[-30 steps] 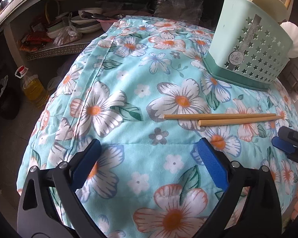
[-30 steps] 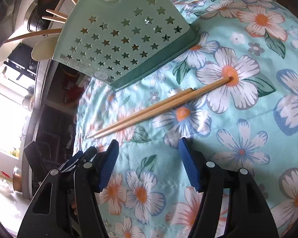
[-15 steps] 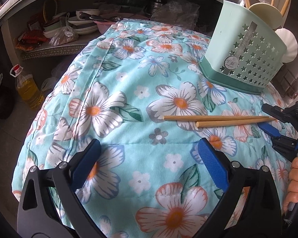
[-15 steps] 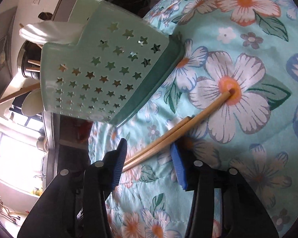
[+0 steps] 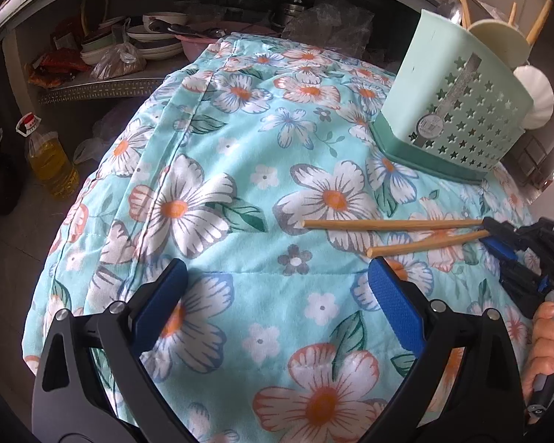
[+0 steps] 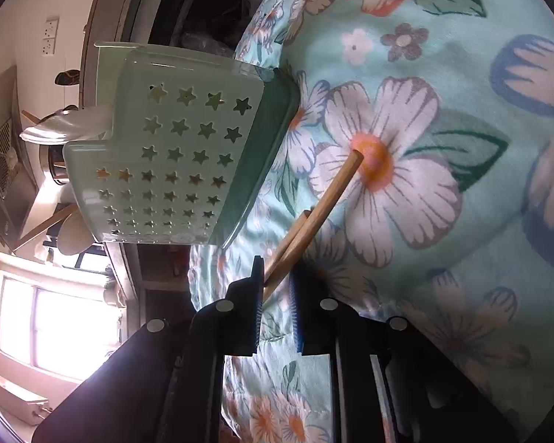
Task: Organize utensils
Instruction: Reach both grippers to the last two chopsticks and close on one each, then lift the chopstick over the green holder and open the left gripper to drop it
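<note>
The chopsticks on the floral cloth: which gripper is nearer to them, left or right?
Right. The right gripper has just been closing around the chopsticks at one end; the left gripper hangs open, short of their other ends.

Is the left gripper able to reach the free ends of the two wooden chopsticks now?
Probably yes: the open left gripper faces bare floral cloth, and the chopsticks lie just ahead.

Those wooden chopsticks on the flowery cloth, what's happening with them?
A person is tidying utensils with hand-held tongs. The right tongs have just been closing on the ends of the two wooden chopsticks, which lie on the floral turquoise cloth. The left tongs hang open, empty. The mint-green star-perforated utensil holder stands nearby.
</note>
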The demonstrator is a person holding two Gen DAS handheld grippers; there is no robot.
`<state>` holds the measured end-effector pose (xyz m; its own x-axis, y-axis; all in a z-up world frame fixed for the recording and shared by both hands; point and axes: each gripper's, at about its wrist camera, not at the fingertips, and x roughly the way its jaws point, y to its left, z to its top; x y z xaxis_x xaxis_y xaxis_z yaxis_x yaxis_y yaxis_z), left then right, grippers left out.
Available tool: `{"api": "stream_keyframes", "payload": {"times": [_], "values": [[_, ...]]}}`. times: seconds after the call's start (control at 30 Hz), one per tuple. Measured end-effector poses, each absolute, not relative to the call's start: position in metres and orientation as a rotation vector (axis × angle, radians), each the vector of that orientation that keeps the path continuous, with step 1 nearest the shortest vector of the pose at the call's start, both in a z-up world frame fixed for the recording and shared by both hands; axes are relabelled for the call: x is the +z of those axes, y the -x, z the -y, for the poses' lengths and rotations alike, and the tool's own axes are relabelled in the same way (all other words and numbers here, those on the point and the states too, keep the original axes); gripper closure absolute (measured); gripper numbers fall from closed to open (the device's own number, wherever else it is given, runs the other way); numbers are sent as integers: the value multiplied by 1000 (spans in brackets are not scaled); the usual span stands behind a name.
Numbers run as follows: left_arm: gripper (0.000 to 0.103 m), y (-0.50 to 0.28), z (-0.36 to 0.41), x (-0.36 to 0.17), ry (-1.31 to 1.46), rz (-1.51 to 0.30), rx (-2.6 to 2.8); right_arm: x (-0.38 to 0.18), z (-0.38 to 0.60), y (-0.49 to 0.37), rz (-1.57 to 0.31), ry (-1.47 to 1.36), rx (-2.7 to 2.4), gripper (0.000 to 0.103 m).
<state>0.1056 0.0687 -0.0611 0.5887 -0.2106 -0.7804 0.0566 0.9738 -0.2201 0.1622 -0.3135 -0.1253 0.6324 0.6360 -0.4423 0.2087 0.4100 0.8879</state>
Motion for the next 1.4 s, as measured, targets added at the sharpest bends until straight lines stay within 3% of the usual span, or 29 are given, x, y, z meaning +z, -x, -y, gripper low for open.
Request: {"api": "stream_keyframes", "payload": {"times": [0.2,0.47,0.63,0.77,0.93,1.07,1.27,1.4], "values": [[9,-104,-76,-30,241,-802,-202,-131,331,-143,-926,-1192,408,91],[12,-115,5,-3,-15,-770,-499,-125,361,-112,-963,-1126,451,91],[42,-119,73,0,-222,-763,-689,-125,373,-98,-949,-1128,435,91],[50,-121,120,-14,-416,-787,-798,-130,383,-95,-937,-1153,425,91],[73,-133,158,-46,-602,-844,-823,-131,382,-96,-935,-1150,419,91],[77,-135,171,-61,-673,-858,-841,-131,381,-97,-932,-1142,415,91],[97,-122,182,-58,-755,-805,-851,-126,375,-101,-926,-1134,406,90],[98,-110,182,-41,-749,-752,-835,-125,374,-100,-917,-1132,400,90]]}}
